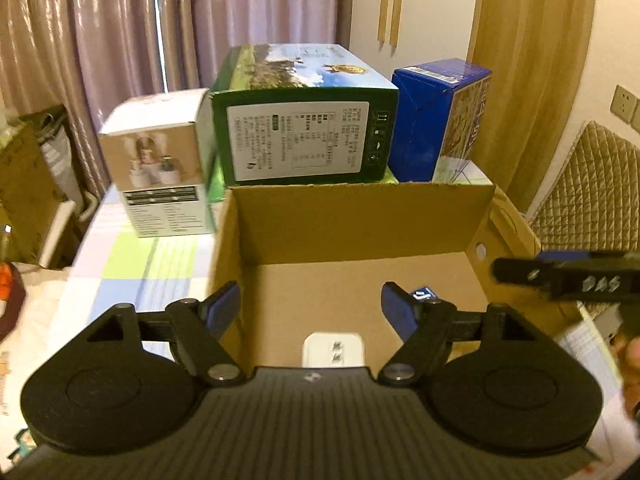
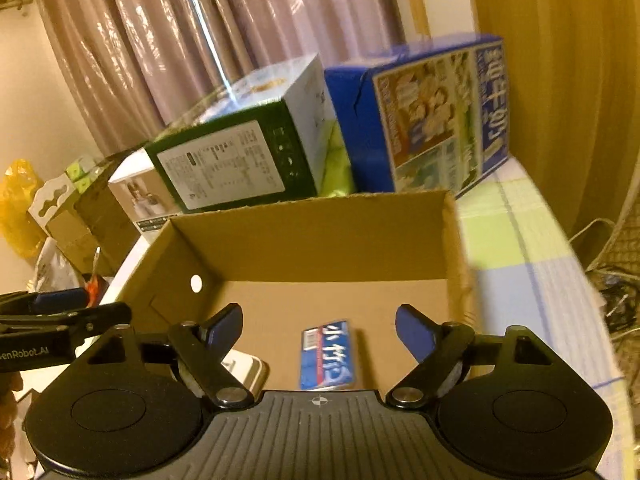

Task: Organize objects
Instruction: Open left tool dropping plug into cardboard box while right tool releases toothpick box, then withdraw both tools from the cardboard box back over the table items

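Here, a desk [image 1: 120,256] covered with a checked cloth of pale green, blue and white squares is seen in both wrist views. On it, an open brown cardboard box [image 1: 352,220] [image 2: 320,236] is set directly ahead of both claws, with a small round hole in one side wall. Behind the box, three cartons are lined up along the far edge of the desk: a large green printed carton [image 1: 304,136] [image 2: 232,160] with a white label panel in the middle, a blue carton [image 1: 436,120] [image 2: 432,116] with picture panels to its right, and a smaller white carton [image 1: 160,168] [image 2: 136,192] showing a product photo to its left.

Inside the cardboard box, a small blue-and-white packet [image 2: 326,356] [image 1: 425,293] is lying flat on the floor, and a white rounded rectangular object [image 1: 334,350] [image 2: 248,368] is lying beside it, nearer the left wall.

The left claw [image 1: 312,312] is held wide apart above the near end of the box, with nothing between its blue-padded fingers. The right claw [image 2: 320,332] is likewise spread wide and empty, with the packet seen below the gap.
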### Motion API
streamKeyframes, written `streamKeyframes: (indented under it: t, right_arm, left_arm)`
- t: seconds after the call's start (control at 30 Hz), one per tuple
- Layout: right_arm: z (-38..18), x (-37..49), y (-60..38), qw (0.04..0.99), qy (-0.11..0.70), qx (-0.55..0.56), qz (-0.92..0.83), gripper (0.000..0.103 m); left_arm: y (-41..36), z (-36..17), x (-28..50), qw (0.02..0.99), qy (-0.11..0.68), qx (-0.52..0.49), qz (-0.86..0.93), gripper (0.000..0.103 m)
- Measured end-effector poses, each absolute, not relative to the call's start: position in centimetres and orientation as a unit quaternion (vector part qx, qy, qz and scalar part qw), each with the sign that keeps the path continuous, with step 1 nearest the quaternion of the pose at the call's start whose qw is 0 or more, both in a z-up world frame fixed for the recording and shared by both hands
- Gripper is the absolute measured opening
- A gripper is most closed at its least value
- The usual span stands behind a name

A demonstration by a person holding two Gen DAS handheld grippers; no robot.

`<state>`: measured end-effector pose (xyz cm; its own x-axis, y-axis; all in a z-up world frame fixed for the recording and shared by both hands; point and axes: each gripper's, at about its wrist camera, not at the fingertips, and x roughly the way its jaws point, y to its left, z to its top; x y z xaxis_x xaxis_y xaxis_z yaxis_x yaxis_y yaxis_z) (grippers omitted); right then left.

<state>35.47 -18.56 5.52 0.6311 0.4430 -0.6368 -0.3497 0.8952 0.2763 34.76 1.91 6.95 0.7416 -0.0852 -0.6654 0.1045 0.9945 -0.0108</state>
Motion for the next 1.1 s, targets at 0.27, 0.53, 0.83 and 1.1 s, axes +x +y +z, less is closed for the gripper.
streamKeyframes:
  t: [0.27,0.53,0.83,1.1]
  right_arm:
    - [9.1,26.7,-21.4,0.914,0.343,0.062,0.209,0.092]
    - [9.4,17.2,-22.6,0.908,0.351,0.047,0.223,0.093]
    - [8.4,9.1,-24.7,0.913,0.35,0.056,0.202,0.093]
    - [7.0,4.6,-26.2,0.91,0.365,0.072,0.184,0.093]
  left_arm:
    - [2.3,8.8,26.6,0.938,0.343,-0.024,-0.047,0.078]
    - [1.8,10.5,17.8,0.941,0.336,-0.022,-0.033,0.089]
    - [1.1,10.1,10.2,0.943,0.332,-0.007,-0.007,0.102]
    - [1.3,8.7,5.1,0.941,0.337,-0.017,0.008,0.102]
